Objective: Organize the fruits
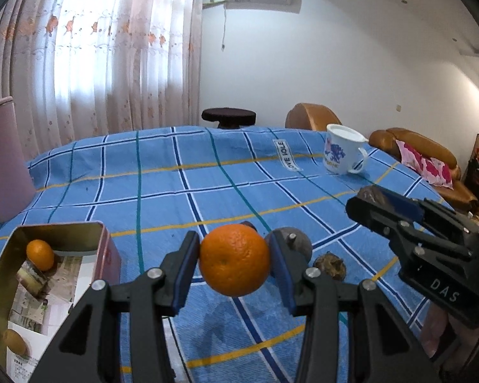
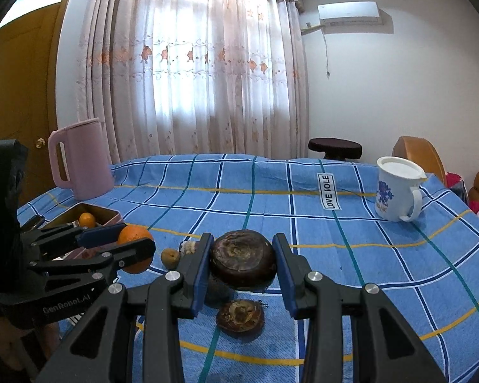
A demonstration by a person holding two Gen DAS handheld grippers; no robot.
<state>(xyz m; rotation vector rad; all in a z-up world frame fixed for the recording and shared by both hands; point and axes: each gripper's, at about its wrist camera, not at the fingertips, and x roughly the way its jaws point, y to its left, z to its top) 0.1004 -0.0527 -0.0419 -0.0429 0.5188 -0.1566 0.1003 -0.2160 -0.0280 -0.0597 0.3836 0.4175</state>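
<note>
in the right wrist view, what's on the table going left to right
pink jug → tin → held orange → small brownish fruit → dark round fruit in the right hand-held gripper → LOVE label → white mug

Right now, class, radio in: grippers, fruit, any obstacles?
Left gripper shut on round orange. Right gripper shut on dark brown round fruit. Gold tin box holds one small orange. Path clear.

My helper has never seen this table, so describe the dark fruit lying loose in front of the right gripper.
On the blue checked tablecloth, look just before the right gripper, which clamps a similar dark brown fruit. The loose dark fruit lies on the cloth right below it, flatter and smaller, untouched.
</note>
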